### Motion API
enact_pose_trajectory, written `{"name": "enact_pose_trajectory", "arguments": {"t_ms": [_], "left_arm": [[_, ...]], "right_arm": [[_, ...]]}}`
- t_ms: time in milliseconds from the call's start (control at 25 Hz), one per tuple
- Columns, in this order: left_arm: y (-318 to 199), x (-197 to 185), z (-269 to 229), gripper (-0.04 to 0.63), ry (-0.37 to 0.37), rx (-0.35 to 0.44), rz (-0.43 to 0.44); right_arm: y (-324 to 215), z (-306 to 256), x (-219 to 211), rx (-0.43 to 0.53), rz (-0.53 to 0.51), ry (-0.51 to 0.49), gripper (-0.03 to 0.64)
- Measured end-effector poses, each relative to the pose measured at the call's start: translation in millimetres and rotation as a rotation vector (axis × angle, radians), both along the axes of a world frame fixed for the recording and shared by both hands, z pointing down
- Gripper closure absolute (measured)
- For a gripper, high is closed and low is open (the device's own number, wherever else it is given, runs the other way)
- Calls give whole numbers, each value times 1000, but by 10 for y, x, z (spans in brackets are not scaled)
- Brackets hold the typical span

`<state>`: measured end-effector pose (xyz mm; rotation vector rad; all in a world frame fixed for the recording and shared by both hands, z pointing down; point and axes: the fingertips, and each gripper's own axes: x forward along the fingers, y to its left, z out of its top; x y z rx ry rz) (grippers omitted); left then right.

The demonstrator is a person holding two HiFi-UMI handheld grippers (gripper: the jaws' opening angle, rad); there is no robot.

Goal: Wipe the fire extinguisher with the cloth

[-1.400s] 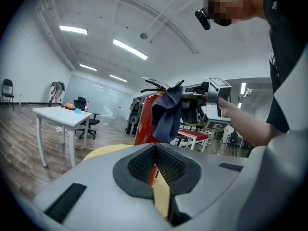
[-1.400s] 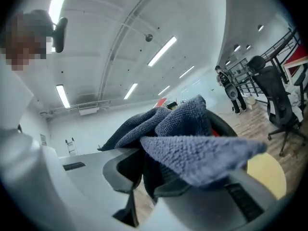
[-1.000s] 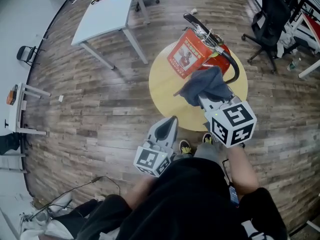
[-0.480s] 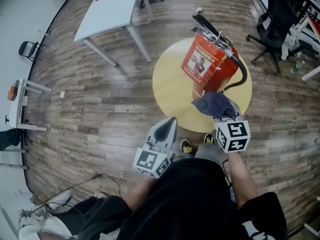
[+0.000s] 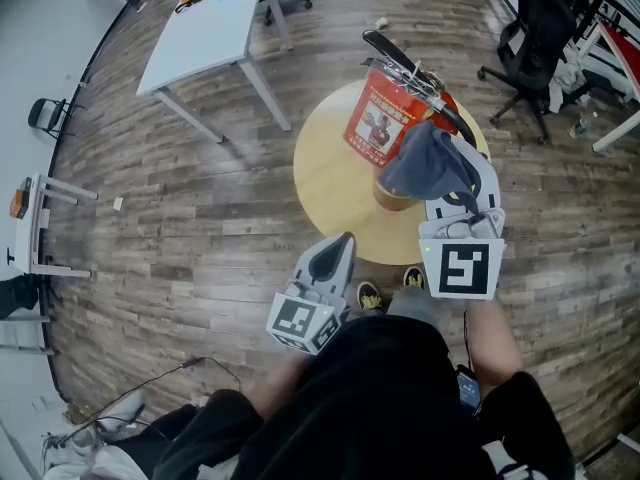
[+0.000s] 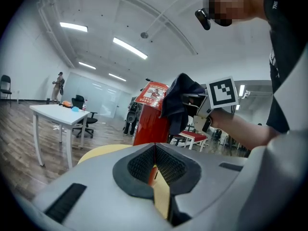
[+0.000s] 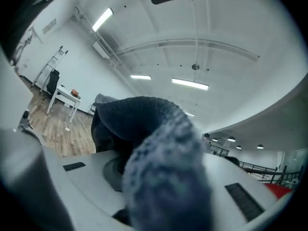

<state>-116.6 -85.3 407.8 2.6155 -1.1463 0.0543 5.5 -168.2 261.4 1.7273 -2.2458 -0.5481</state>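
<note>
While clamping the cloth (image 5: 415,163) in the right gripper (image 5: 448,168), holds it against the fire extinguisher (image 5: 375,118). Holds the left gripper (image 5: 340,243) clenched, empty.

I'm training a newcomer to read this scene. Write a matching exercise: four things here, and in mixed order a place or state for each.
Things:
1. cloth
2. fire extinguisher
3. left tool
4. white table

Places or states:
a. shut, nothing in it
b. stands on the round yellow table
c. clamped in the right tool
d. upper left of the head view

Pairs: 1-c, 2-b, 3-a, 4-d
</note>
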Motion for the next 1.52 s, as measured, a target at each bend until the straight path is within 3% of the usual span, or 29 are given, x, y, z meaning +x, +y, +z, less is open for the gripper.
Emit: {"name": "enact_pose_trajectory", "arguments": {"t_ms": [200,320,400,480,720,840,920,1040,1240,1320,1400,1520], "left_arm": [[1,-25,20,572,1,-6,-4],[-14,-90,37,572,-1,-14,-16],[-34,-121,49,572,-1,-18,-23],[-60,-145,76,572,-1,-26,-24],[-25,-174,110,572,6,-40,-25],[4,-208,133,572,3,-44,-30],[23,-232,136,572,4,-46,-34],[35,-307,126,572,7,-41,-50],[25,-387,140,572,10,-35,-65],[14,-355,132,572,16,-26,-63],[7,-309,100,572,24,-18,-57],[9,-275,37,572,33,-13,-43]], "right_arm": [[149,144,3,4,-36,-62,552],[198,593,-34,-140,-77,-144,552],[175,971,-98,-186,-109,-156,552],[142,1395,-216,-195,-115,-65,552],[24,2875,-503,-477,-123,57,552],[4,3381,-549,-612,-106,136,552],[5,3479,-538,-642,-71,161,552],[-1,3036,-518,-542,-17,101,552],[53,1357,-484,-198,-27,-13,554],[88,760,-451,-79,-44,3,554],[130,381,-379,-22,-35,20,554],[158,5,-120,46,81,59,554]]}}
